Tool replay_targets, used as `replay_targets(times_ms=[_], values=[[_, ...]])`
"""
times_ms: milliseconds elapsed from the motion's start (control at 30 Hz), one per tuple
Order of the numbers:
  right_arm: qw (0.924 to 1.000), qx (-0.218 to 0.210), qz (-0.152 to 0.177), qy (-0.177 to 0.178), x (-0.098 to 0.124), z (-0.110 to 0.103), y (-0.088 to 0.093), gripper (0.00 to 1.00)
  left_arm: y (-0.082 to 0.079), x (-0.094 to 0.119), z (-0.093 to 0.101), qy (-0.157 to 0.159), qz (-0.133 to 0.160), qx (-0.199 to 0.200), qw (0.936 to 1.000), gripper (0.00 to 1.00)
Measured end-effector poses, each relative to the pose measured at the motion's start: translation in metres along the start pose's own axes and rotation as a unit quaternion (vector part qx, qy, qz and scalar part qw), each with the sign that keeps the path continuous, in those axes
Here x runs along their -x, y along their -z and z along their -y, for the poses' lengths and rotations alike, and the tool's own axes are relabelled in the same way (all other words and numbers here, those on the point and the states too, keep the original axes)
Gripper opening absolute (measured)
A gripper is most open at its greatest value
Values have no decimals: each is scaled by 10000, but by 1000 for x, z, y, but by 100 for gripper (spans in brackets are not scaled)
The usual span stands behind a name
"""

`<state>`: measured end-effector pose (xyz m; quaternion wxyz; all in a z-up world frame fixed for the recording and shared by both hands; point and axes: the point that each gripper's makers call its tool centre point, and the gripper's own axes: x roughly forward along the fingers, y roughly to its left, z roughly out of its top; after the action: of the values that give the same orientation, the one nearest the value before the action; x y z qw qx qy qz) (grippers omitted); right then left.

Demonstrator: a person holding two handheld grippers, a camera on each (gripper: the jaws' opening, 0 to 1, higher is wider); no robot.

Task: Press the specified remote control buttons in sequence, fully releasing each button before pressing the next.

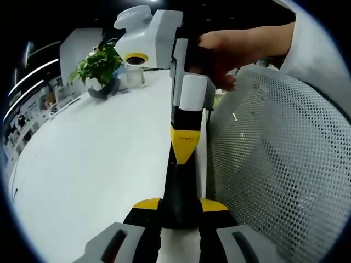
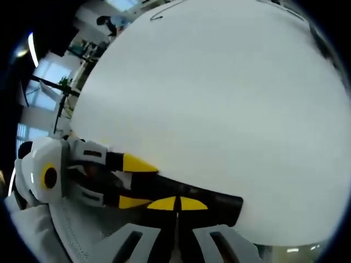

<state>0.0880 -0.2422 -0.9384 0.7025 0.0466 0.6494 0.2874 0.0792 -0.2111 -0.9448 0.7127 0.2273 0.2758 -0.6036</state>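
And here's the remote (image 1: 180,189), a long black bar clamped in the left tongs (image 1: 181,211), its long axis running straight out ahead along the edge of the white surface (image 1: 93,164). The right tongs (image 1: 184,143) meet its far end, yellow tips pinched together. From the right gripper view, the remote (image 2: 189,197) lies crosswise just past the closed right tongs (image 2: 176,205) — the right hand (image 1: 227,52) is nearest for pressing
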Motion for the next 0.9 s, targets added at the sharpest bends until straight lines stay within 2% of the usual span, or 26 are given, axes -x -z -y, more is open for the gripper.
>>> replay_targets(times_ms=[367,500,900], values=[[9999,51,-135,-5,-1,1,1,0,0,0,1,13,7,3,10000,25],[9997,-66,-195,-114,-1,2,1,0,0,0,1,18,7,2,10000,25],[9996,-35,-216,-174,-1,1,1,0,8,8,-1,-27,-140,39,9999,25]])
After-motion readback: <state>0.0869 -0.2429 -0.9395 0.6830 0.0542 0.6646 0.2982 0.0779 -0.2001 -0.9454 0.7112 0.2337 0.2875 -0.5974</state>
